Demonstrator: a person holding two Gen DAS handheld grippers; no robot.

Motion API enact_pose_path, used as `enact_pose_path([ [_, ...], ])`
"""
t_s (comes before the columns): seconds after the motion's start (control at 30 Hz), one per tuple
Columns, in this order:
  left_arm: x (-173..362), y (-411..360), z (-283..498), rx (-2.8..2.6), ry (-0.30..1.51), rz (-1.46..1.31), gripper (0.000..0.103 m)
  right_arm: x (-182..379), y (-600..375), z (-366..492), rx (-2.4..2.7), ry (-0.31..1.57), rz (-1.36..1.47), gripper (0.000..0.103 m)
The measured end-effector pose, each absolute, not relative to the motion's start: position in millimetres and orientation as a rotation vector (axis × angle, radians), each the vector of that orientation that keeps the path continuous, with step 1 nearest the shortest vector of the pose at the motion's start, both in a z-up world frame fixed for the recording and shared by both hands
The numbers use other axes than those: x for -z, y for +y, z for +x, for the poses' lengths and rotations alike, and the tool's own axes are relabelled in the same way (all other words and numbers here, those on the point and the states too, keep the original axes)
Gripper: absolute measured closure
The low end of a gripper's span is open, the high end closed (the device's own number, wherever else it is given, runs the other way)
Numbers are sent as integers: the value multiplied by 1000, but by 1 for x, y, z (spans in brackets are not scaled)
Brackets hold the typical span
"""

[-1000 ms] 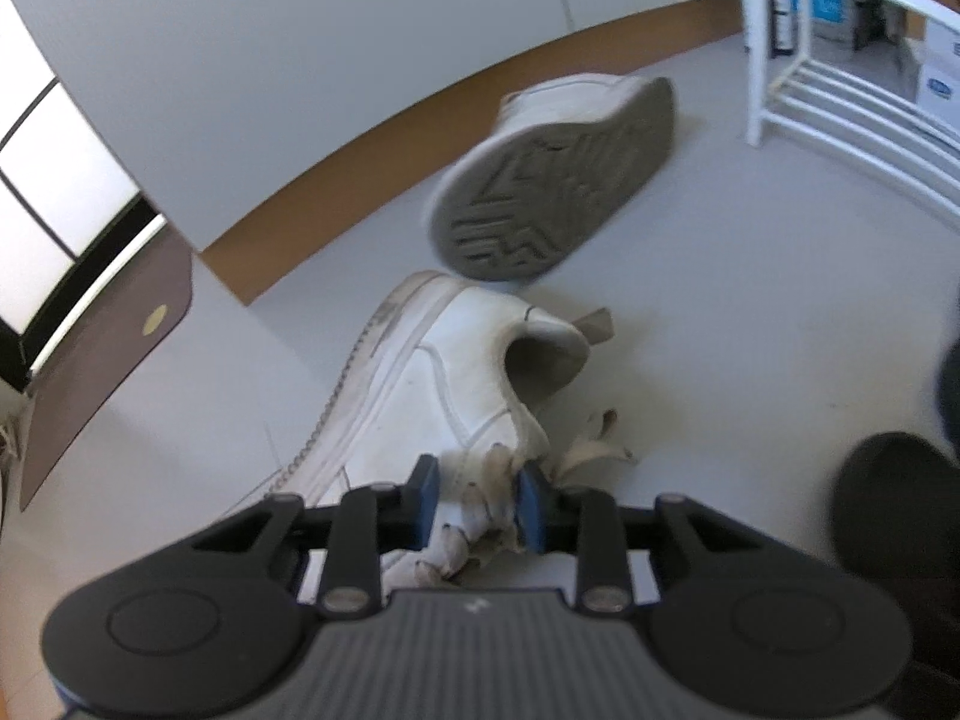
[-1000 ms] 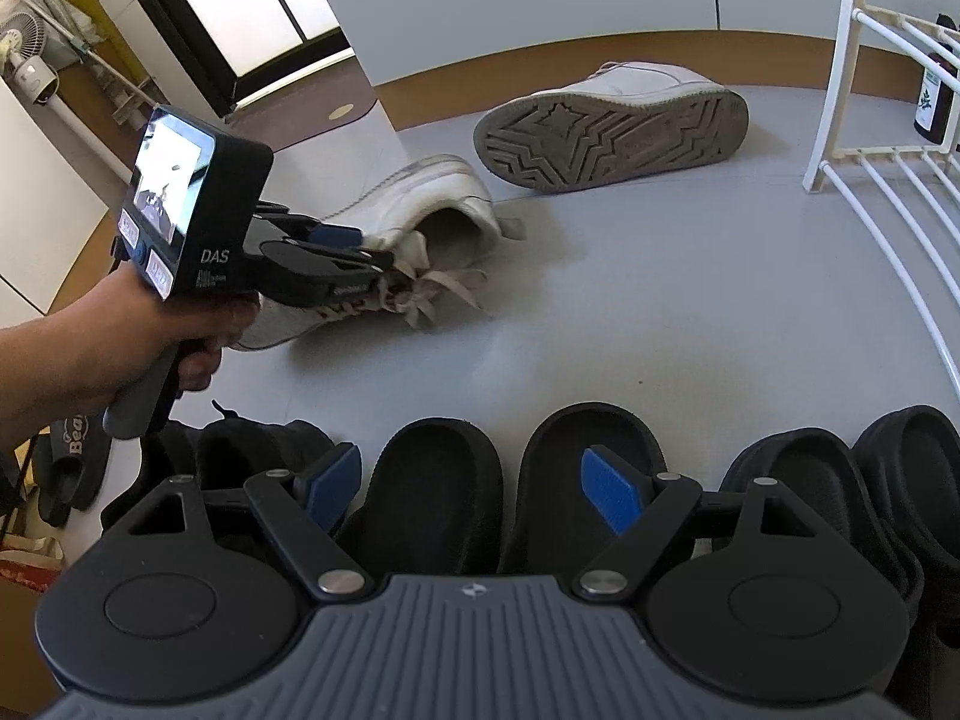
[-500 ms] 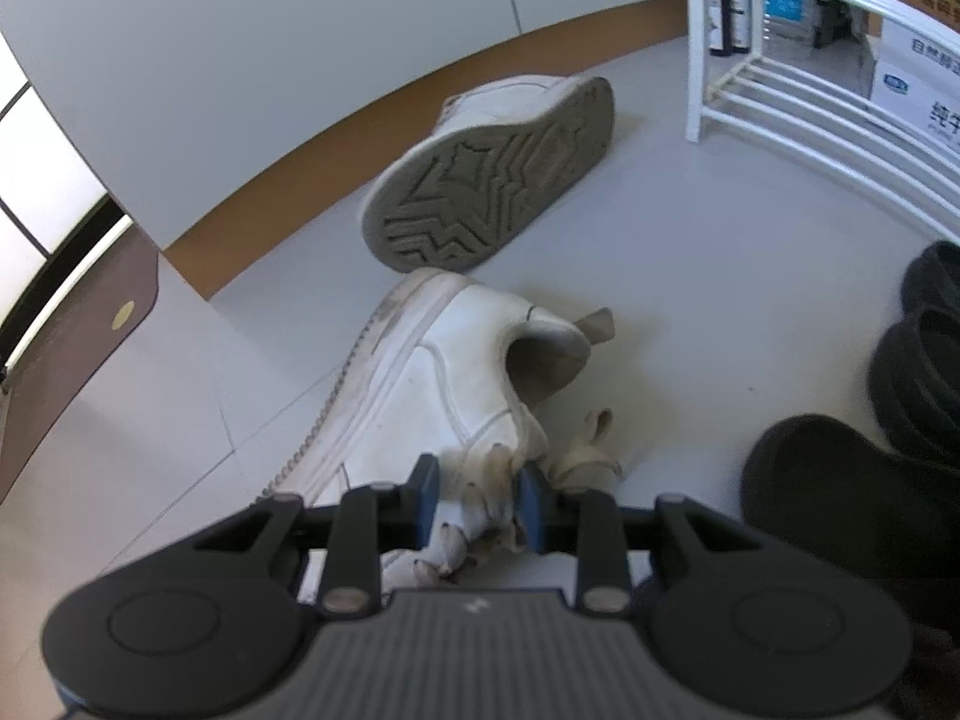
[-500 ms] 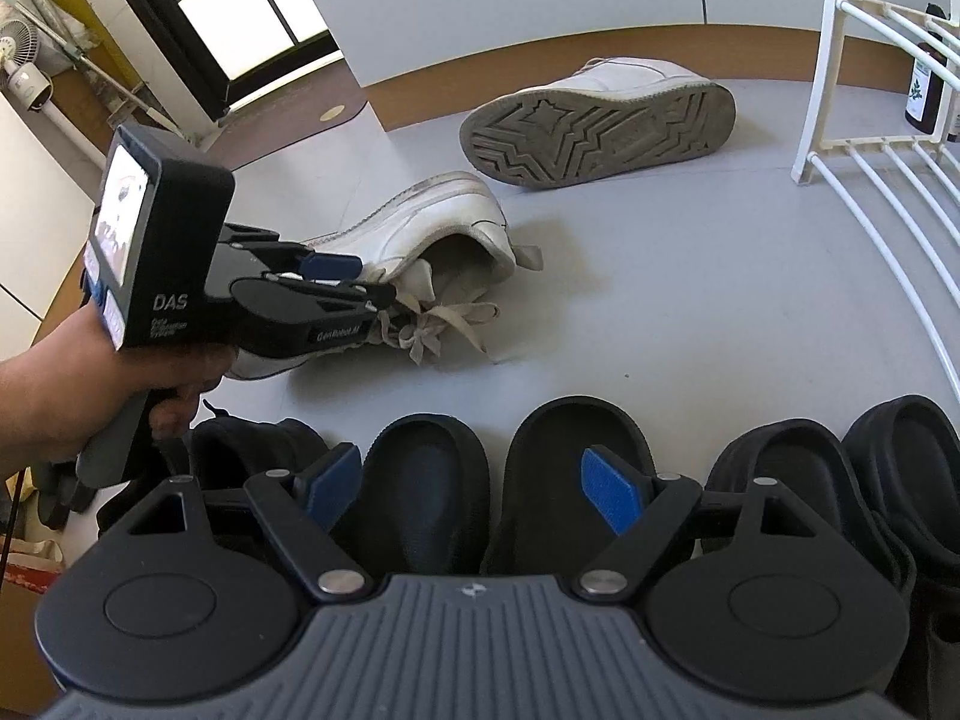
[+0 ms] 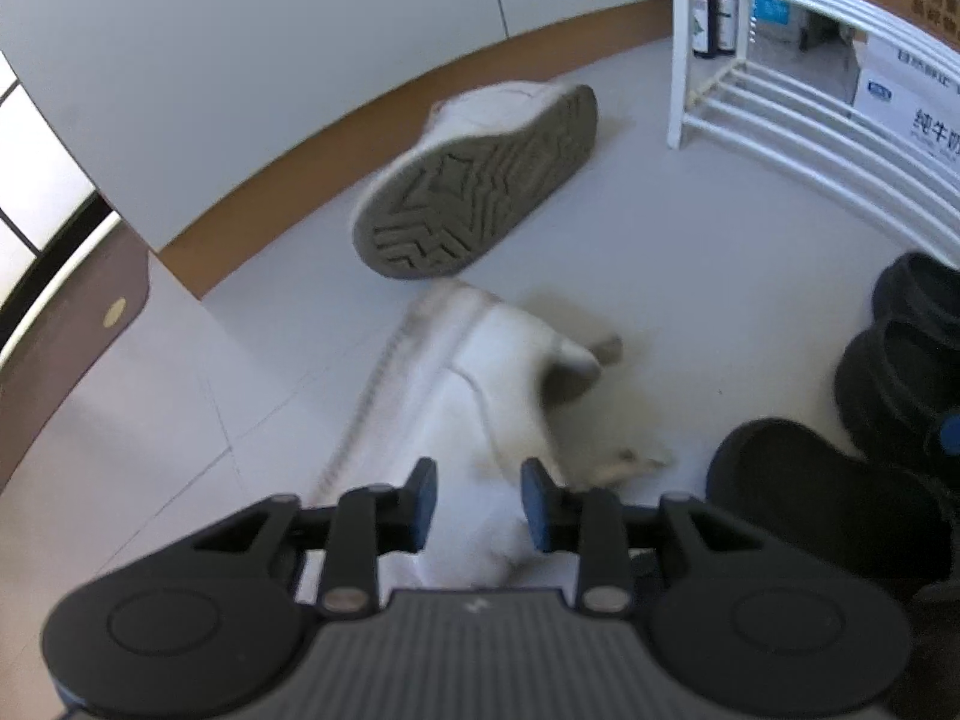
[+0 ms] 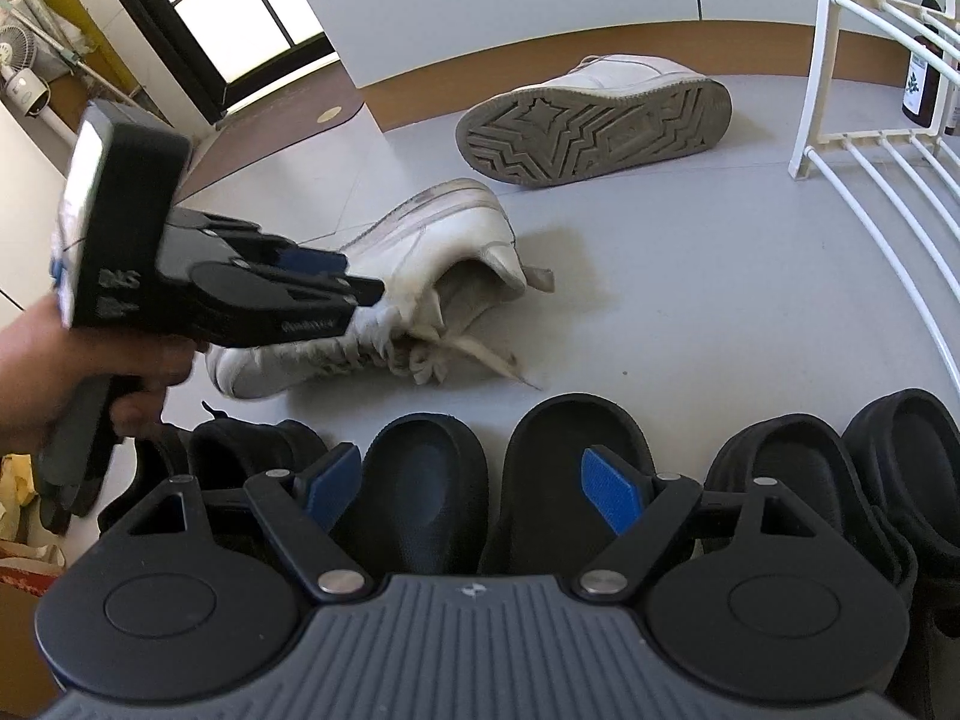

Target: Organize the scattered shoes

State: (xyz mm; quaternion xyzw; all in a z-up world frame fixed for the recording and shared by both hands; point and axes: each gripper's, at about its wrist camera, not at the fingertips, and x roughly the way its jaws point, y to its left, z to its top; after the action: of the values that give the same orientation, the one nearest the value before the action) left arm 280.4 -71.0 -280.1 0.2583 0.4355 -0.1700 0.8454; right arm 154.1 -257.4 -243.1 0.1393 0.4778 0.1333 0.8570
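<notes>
On the left we see our left gripper (image 5: 477,504) over the white sneaker (image 6: 420,276) lying on the grey floor (image 6: 690,276), its jaws opening with the shoe's laced top between them. Further back, a second sneaker (image 6: 594,126) lies on its side. Our right gripper (image 6: 474,489) hangs wide open above a row of black slippers (image 6: 564,468). At right, the white rack (image 5: 780,120) holds bottles (image 5: 714,18) and boxes.

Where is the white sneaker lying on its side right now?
In the right wrist view the tipped sneaker lies upper centre by the brown baseboard, sole facing the camera, beyond the other white sneaker and left of the white rack.
</notes>
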Motion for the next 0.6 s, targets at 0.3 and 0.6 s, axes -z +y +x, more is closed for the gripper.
enact_pose_path([
  [0.3,237,-35,263,294,927,460,36,237,-243,159,-291,974,310,18],
  [0.6,209,14,221,266,914,214,26,228,-226,163,-321,952,329,18],
])
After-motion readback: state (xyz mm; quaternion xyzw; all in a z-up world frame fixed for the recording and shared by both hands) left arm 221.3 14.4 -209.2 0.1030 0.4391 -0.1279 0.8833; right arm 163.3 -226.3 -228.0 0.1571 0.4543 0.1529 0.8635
